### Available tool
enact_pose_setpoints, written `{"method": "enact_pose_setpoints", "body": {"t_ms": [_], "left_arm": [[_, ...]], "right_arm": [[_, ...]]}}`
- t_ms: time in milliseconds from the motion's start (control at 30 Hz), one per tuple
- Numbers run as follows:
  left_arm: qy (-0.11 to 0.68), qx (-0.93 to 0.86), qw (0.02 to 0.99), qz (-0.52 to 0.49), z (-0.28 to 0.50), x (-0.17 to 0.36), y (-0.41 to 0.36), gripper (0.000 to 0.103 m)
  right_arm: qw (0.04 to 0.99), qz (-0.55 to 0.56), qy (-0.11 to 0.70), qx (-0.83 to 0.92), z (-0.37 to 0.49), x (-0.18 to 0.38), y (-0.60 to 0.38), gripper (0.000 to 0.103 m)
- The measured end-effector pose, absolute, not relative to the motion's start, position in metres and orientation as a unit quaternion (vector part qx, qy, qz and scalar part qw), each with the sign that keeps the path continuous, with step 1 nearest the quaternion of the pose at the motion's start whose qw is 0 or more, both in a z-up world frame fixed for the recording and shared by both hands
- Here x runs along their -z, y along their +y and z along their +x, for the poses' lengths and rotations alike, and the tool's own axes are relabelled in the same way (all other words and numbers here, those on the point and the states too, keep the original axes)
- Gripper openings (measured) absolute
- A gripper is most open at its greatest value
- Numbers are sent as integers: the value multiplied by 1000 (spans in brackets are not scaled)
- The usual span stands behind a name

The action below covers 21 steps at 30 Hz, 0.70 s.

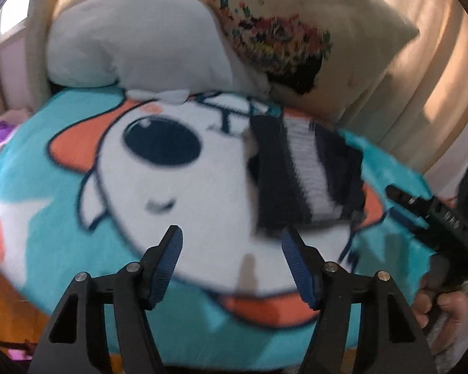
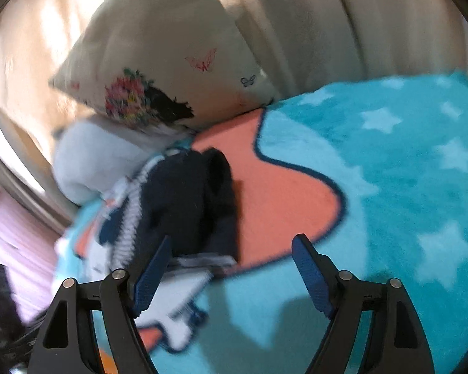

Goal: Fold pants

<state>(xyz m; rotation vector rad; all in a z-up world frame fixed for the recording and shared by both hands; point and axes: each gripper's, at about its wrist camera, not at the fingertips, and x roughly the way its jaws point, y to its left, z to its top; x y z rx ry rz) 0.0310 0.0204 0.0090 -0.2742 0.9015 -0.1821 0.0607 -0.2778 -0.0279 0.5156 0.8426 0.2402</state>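
Note:
The pants (image 1: 299, 174) are dark navy with a white striped band and lie folded in a compact bundle on the teal cartoon blanket (image 1: 62, 187). In the right wrist view the pants (image 2: 187, 199) lie on the blanket's orange patch. My left gripper (image 1: 231, 243) is open and empty, just short of the bundle's near edge. My right gripper (image 2: 231, 249) is open and empty, its left finger beside the bundle's near edge. The right gripper's body (image 1: 436, 215) shows at the right of the left wrist view, held in a hand.
A white plush pillow (image 1: 134, 40) and a cream floral pillow (image 1: 296, 40) lean at the head of the bed, behind the pants. Beige curtains (image 2: 327, 15) hang beyond. The blanket (image 2: 405, 171) spreads wide to the right.

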Motion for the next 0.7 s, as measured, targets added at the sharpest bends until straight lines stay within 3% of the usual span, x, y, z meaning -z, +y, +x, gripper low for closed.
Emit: {"method": "enact_pose_setpoints", "body": {"t_ms": [367,433,467,533,600,700], "left_arm": [[490,189,836,-159,128,28,-24,69],[488,200,835,-158,132,29,-30,68],[488,206,834,-158,133,28,-32,65],[485,228,827,-167,131,24,-35,36],[477,228,833,-162,129,17,-37,35],[467,228,840,-159,131,6,-41,35]], "right_arm": [[812,324,443,-198,144,61,-265,83],[802,336,444,-217,153,65,-259,73],[796,339,448,-225,156,68,-256,62],[794,339,451,-227,159,70,-251,56],[796,334,447,-235,158,65,-250,47],[801,332,432,-248,155,50,-250,44]]}}
